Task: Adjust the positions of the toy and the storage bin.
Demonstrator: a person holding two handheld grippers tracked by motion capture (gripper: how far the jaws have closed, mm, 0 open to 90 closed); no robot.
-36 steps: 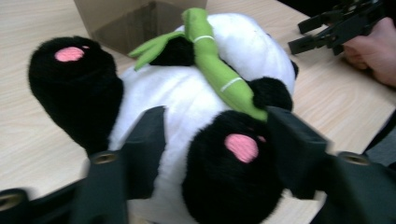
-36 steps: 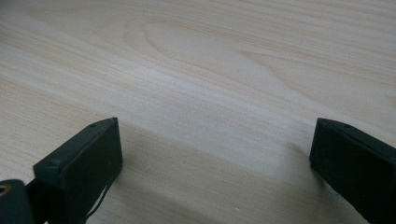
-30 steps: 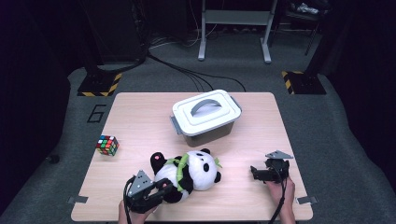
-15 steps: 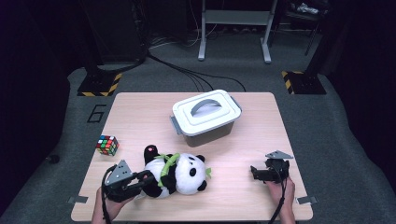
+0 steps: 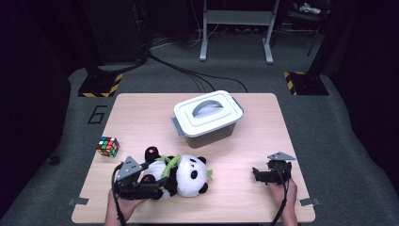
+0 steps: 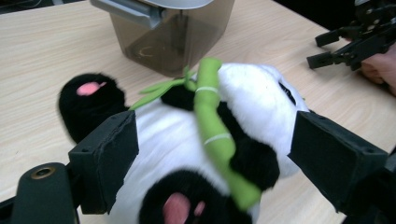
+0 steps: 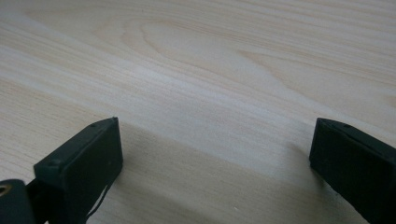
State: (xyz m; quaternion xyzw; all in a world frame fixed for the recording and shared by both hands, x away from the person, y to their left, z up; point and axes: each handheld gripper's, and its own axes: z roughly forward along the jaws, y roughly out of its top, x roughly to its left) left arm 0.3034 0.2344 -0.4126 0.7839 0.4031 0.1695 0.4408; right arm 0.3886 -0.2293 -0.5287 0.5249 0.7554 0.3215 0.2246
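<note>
A black and white panda plush [image 5: 188, 174] lies on its side near the table's front edge, holding a green bamboo stalk [image 6: 211, 119]. My left gripper [image 5: 157, 186] is open, its jaws on either side of the panda's [image 6: 177, 135] lower body and legs. In the left gripper view one jaw touches the white belly, while the other stands just clear of a black arm. At the front right my right gripper [image 5: 256, 175] rests low over bare wood, open and holding nothing [image 7: 215, 149]. It points left toward the panda and is also seen in the left gripper view [image 6: 345, 46].
A grey storage box [image 5: 207, 120] with a white lid and handle stands at the table's middle back, just beyond the panda [image 6: 173, 42]. A Rubik's cube [image 5: 107, 146] sits near the left edge. Bare wooden table [image 5: 141, 117] lies around them.
The panda was turned from head up-right to lying flat and shifted a little left. My left gripper swung left, then came back right over its legs. The right gripper stayed put.
</note>
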